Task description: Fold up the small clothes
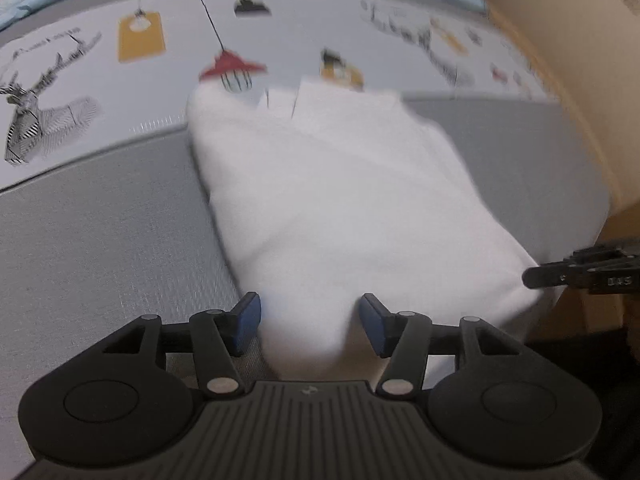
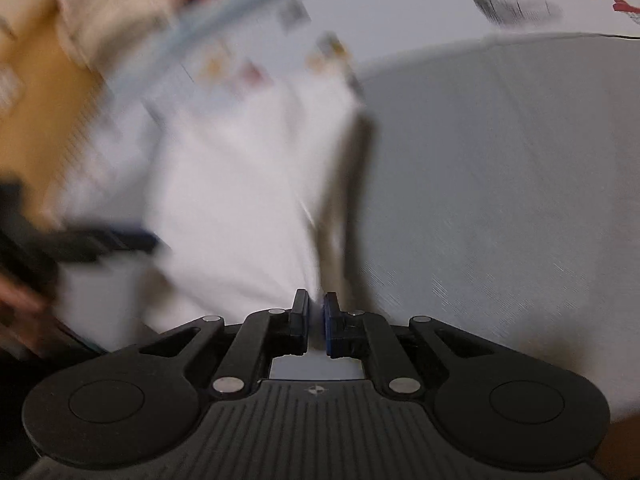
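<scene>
From my left claw [image 1: 310,326] I see one white garment [image 1: 340,200] lying on the grey surface [image 1: 100,240], its near end bulging up between my spread, released fingers; I cannot tell whether the blue pads [image 1: 248,320] touch the cloth. To the left of the garment the grey surface is bare and wide. Its right edge sits close to where the surface drops off beside a tan box wall [image 1: 580,60]. Beyond the garment's far edge lies a printed cloth [image 1: 100,60] with deer and lamp pictures.

My right claw [image 2: 316,312] is clenched on a corner of the white garment [image 2: 240,200], lifting it so a dark shadow falls beneath. Open grey surface [image 2: 500,200] spreads to its right. In the left view the right claw [image 1: 536,278] shows at the garment's right edge. Both views are blurred.
</scene>
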